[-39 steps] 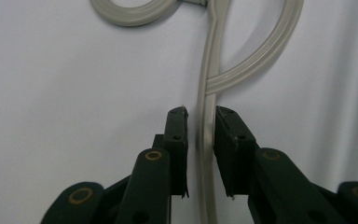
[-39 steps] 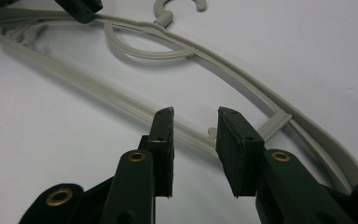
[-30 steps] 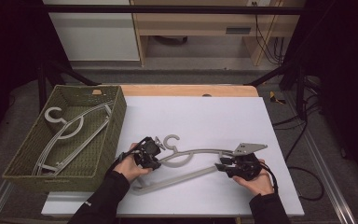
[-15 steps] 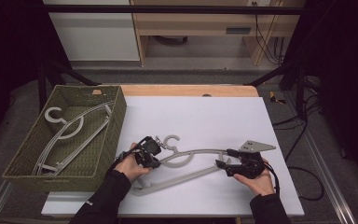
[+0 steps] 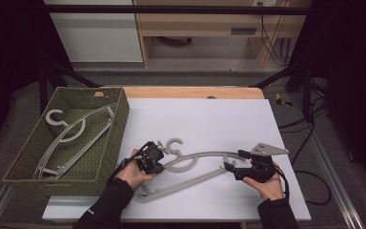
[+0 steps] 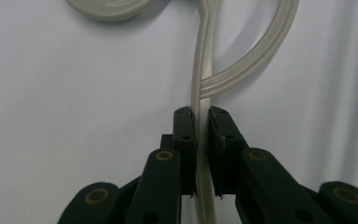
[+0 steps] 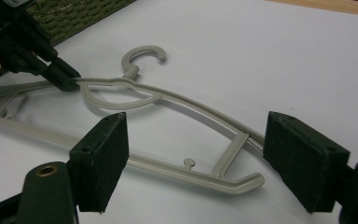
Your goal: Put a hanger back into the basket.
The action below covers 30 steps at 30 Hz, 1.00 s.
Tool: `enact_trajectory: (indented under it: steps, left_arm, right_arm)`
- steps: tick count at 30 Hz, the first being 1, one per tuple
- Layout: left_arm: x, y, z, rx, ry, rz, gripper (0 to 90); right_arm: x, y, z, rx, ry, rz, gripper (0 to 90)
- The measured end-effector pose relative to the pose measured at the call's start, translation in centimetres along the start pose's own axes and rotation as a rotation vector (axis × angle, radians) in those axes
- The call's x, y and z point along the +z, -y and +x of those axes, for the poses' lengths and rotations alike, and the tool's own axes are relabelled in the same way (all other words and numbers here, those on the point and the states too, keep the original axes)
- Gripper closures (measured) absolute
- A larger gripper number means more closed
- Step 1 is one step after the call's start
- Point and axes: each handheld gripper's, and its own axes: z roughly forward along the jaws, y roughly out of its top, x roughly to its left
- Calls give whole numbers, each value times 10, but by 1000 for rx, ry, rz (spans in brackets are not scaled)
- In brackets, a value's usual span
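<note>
A grey plastic hanger (image 5: 205,155) lies flat on the white table top, hook toward the far side. My left gripper (image 5: 158,164) is shut on the hanger's thin upper rail just below the hook; in the left gripper view the pads (image 6: 186,140) pinch that rail (image 6: 203,93), having just closed tighter. My right gripper (image 5: 235,161) stands open at the hanger's right end. Its jaws have just been opening, and in the right gripper view the hanger's end (image 7: 242,179) lies on the table between the wide pads (image 7: 105,154), touching neither.
A green woven basket (image 5: 119,124) stands at the left edge of the table with another grey hanger (image 5: 71,133) inside. The left gripper (image 7: 51,70) shows far off in the right gripper view. A wooden strip (image 5: 195,92) borders the table's far edge.
My right gripper's jaws have spread wide and let go of the hanger's right end, drawing back slightly to the right. The left hand has stayed where it was.
</note>
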Motion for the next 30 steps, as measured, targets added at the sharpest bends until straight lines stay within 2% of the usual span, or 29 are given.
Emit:
enact_trajectory:
  steps: [3,8,15,16,21,26,27,29,30]
  left_arm:
    - [-8,1,1,-23,10,-35,822]
    - [-21,2,3,-67,-18,-80,822]
    - [-43,-2,5,-139,-96,-137,822]
    - [-46,-3,4,-146,-119,-156,822]
    - [-72,-8,1,-181,-191,-187,822]
    - [-105,-8,4,-165,-234,-227,822]
    - [-111,-7,4,-176,-234,-245,822]
    - [-124,-6,5,-164,-245,-258,822]
    - [-130,-5,5,-164,-249,-271,822]
  right_arm:
    - [-3,-1,-1,11,2,-8,218]
    - [-9,-2,-2,14,9,-28,216]
    - [-23,-8,-1,-1,14,-78,176]
    - [-25,-9,-1,1,22,-88,166]
    - [-34,-11,-3,15,42,-119,122]
    - [-41,-13,-4,35,68,-124,79]
    - [-42,-13,-5,32,74,-124,75]
    - [-44,-12,-5,31,75,-125,54]
    - [-44,-12,-5,34,91,-129,37]
